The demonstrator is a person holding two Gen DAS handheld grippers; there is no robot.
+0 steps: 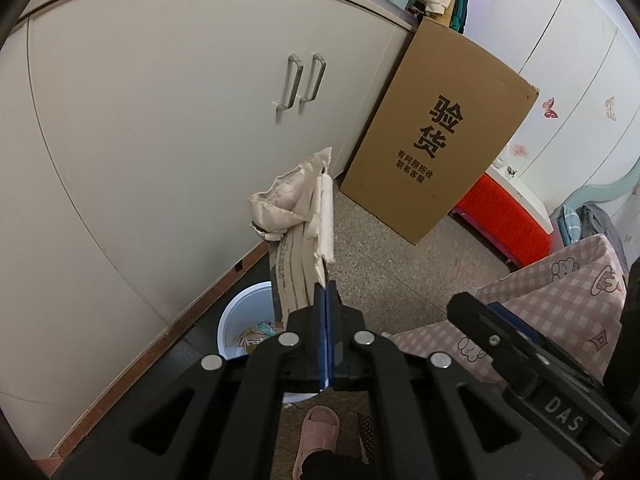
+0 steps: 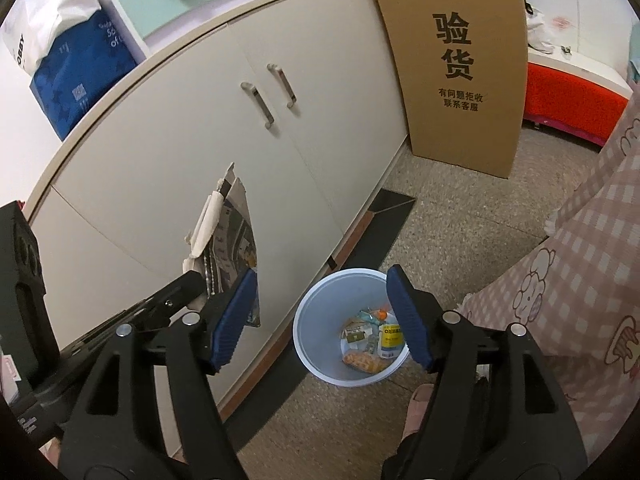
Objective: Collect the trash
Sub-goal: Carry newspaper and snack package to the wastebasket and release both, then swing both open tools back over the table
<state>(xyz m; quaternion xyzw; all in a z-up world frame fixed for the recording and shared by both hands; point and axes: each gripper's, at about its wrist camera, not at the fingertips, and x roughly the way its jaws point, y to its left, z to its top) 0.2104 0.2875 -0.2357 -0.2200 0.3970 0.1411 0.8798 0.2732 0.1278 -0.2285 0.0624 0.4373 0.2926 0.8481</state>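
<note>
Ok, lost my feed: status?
Left gripper shut on crumpled paper packaging. Right gripper open, empty. Pale blue bin below. Nothing blocking.

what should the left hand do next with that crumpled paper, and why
Probably carry it a little further over the bin, then open. The left gripper is shut on the crumpled paper, which hangs near the bin's rim rather than over its middle; the right gripper is open and empty.

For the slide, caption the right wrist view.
Open right tongs above the bin; left tongs grip torn paper packaging.
</note>
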